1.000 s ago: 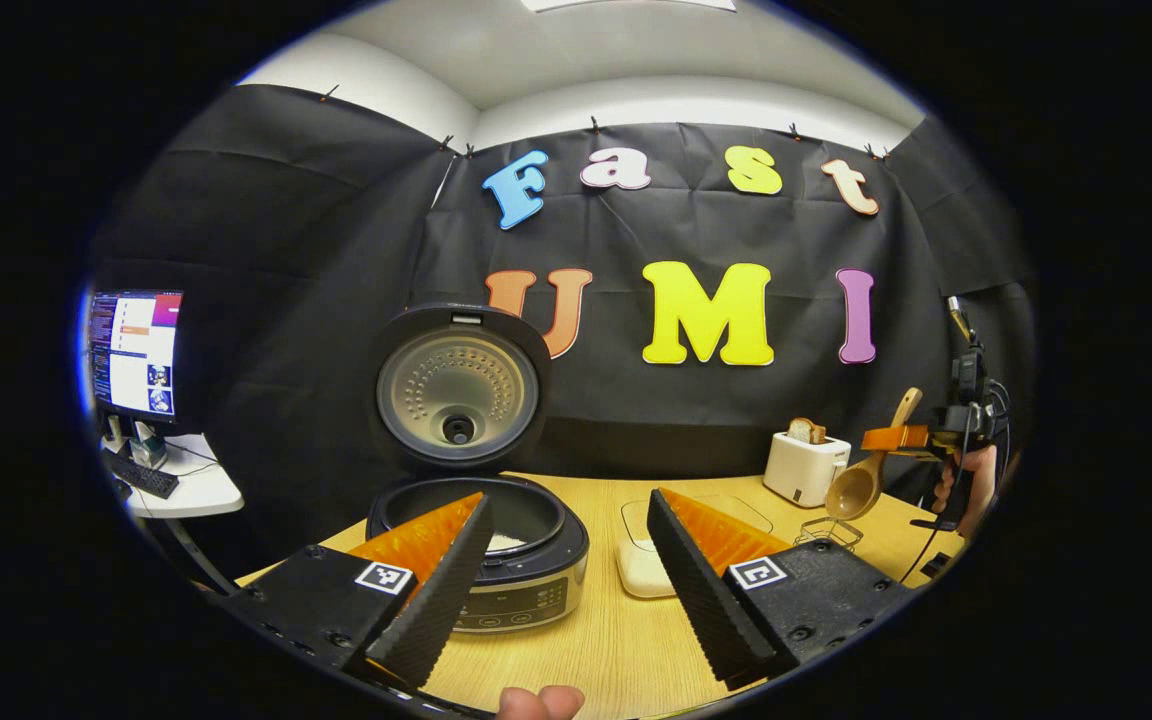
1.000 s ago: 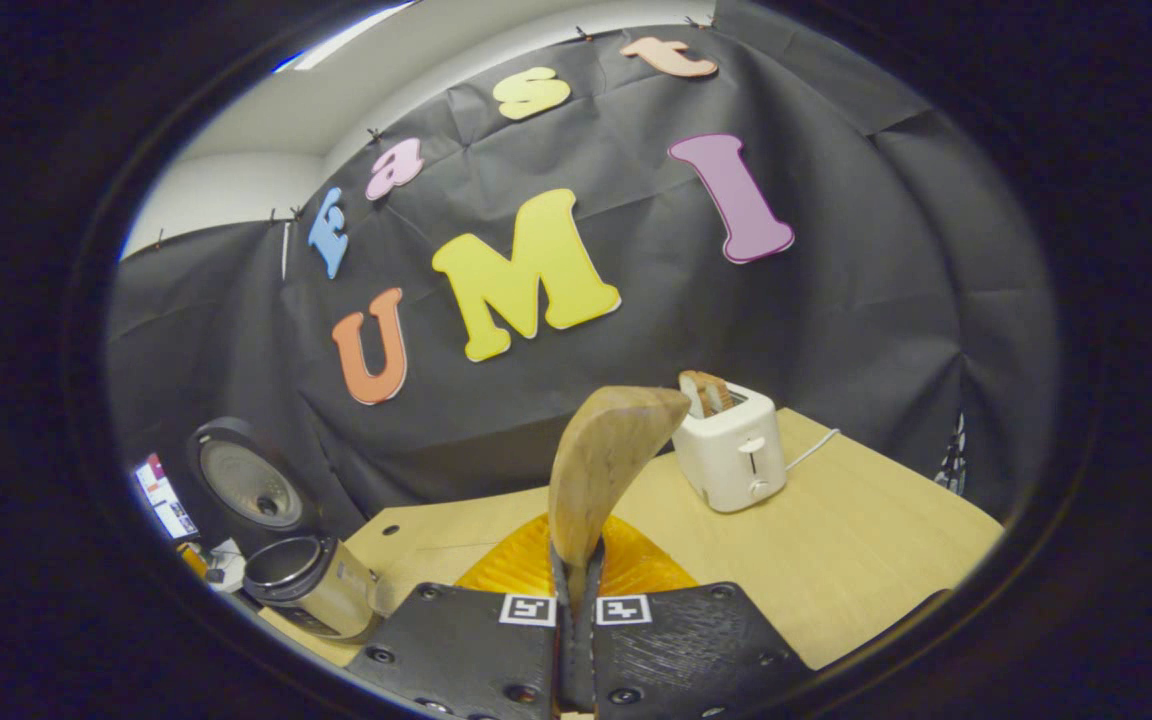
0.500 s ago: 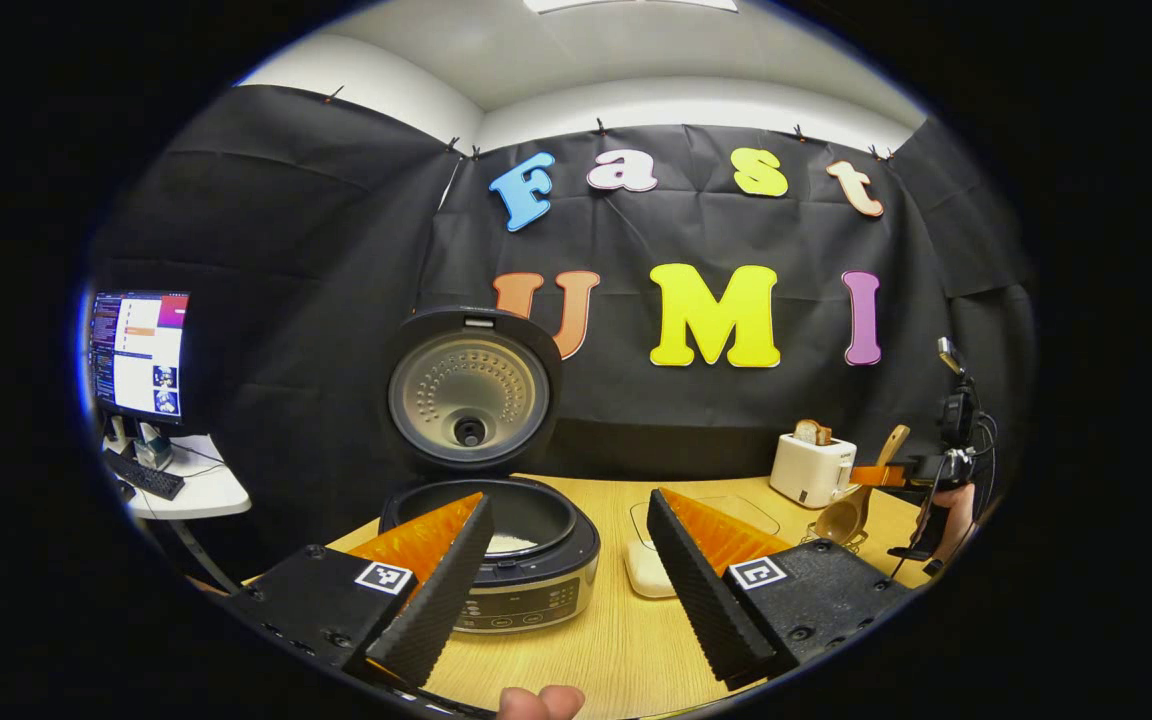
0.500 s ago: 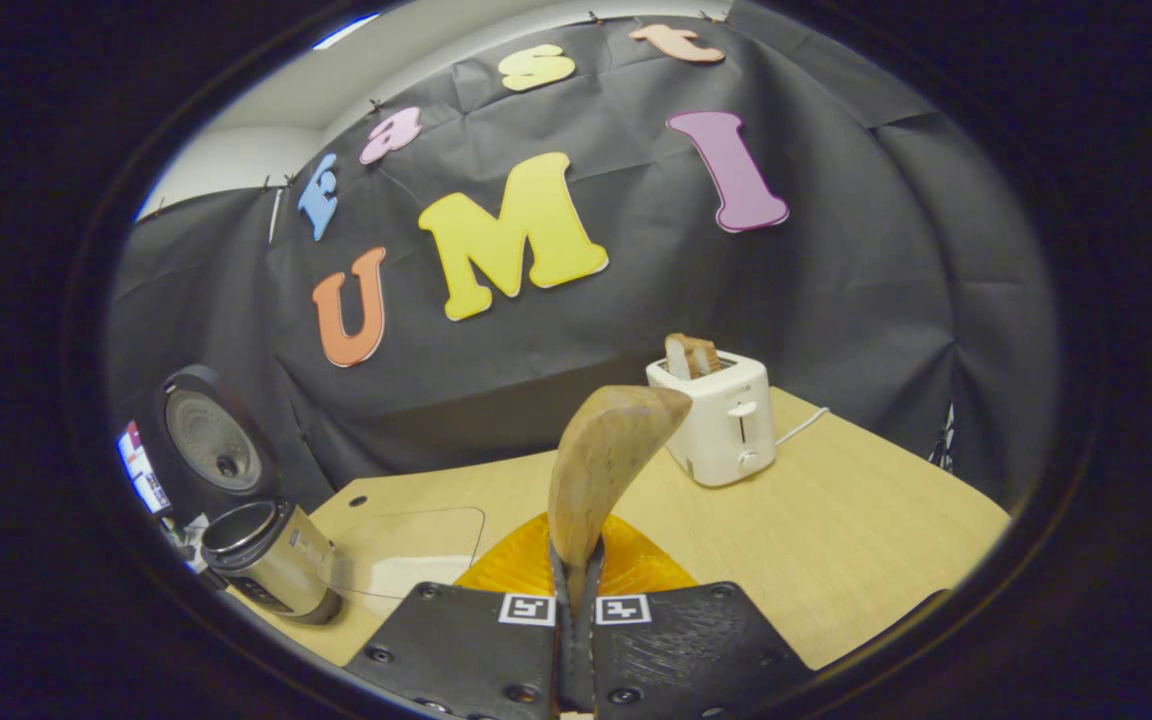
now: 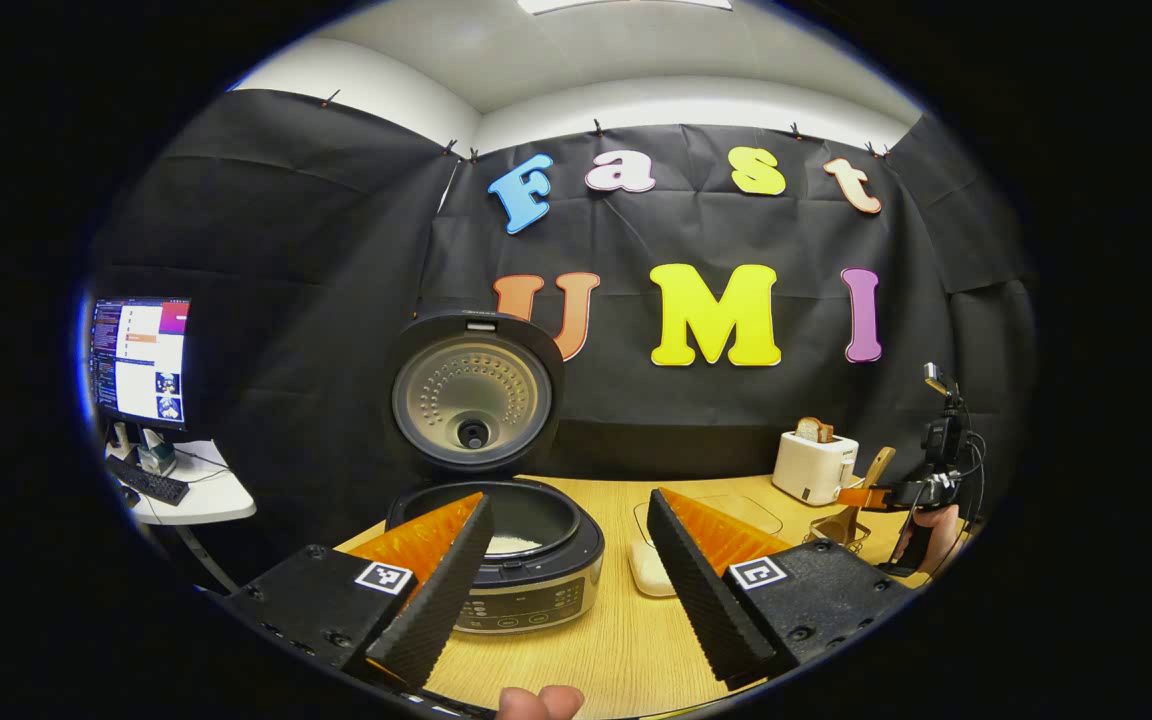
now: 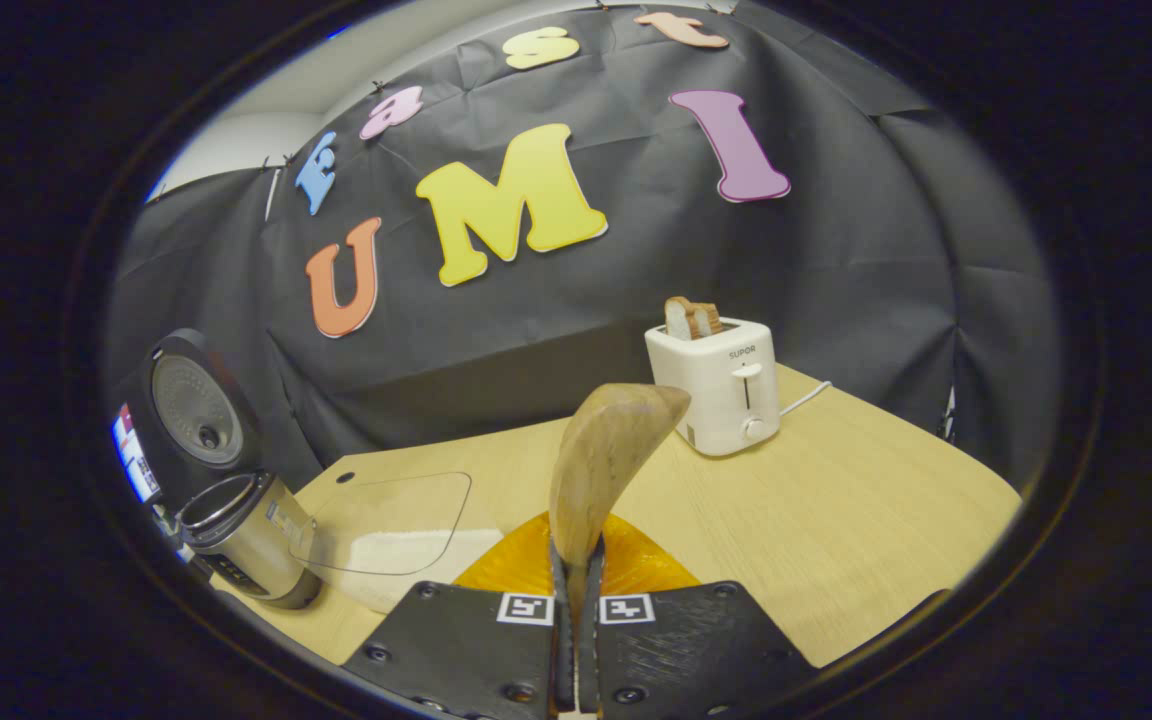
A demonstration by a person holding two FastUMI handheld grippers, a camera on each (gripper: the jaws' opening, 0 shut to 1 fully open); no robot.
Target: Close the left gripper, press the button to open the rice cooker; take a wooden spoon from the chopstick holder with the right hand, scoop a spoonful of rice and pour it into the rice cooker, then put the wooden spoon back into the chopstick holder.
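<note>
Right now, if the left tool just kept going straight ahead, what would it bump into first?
Probably the rice cooker: the open left tool points over the table, and the cooker's open pot sits just ahead by one finger. Depth is hard to judge, so it might pass beside it.

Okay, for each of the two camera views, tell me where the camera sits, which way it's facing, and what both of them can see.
Left gripper view: rides on the left tongs, open, facing the open rice cooker and back wall; a fingertip shows at the bottom edge.
Right gripper view: rides on the right tongs, shut on the wooden spoon, looking across the table toward the toaster.
Shared: rice cooker, toaster, wooden spoon, table; the left gripper view also catches the right tongs far right.
</note>
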